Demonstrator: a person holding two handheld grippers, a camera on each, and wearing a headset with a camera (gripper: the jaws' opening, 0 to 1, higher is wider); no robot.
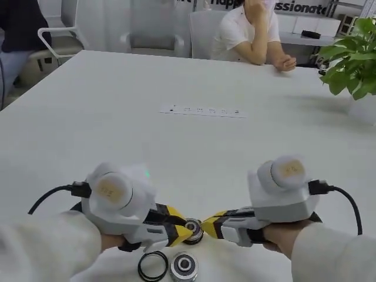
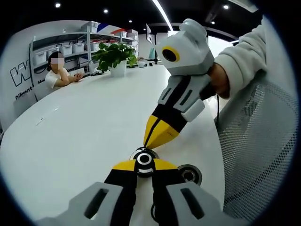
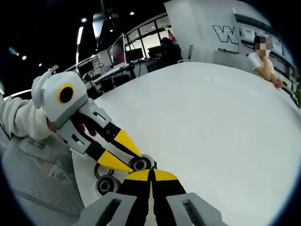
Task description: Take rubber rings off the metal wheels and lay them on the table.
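From the head view, the left gripper (image 1: 183,231) and right gripper (image 1: 210,228) meet tip to tip over the table (image 1: 176,147), with a small metal wheel (image 1: 193,230) between them. Just below the left gripper's jaws lie a loose ring (image 1: 153,265) already off and a second wheel (image 1: 184,265). In the left gripper view, the left gripper's own jaws are clamped on the wheel (image 2: 144,160) by its sides, and the right gripper (image 2: 149,140) comes to a closed point at the far edge, against the dark rubber ring (image 2: 139,151). In the right gripper view, the right gripper's own yellow tips lie together with only a seam between them; whether they have nipped any rubber I cannot tell. The wheel looks dense, rigid and smooth, so a firm hold across the metal hub suits it. The ring should be light, soft and stretchy, best pinched at its outer lip and rolled over the rim, though it may snap back.
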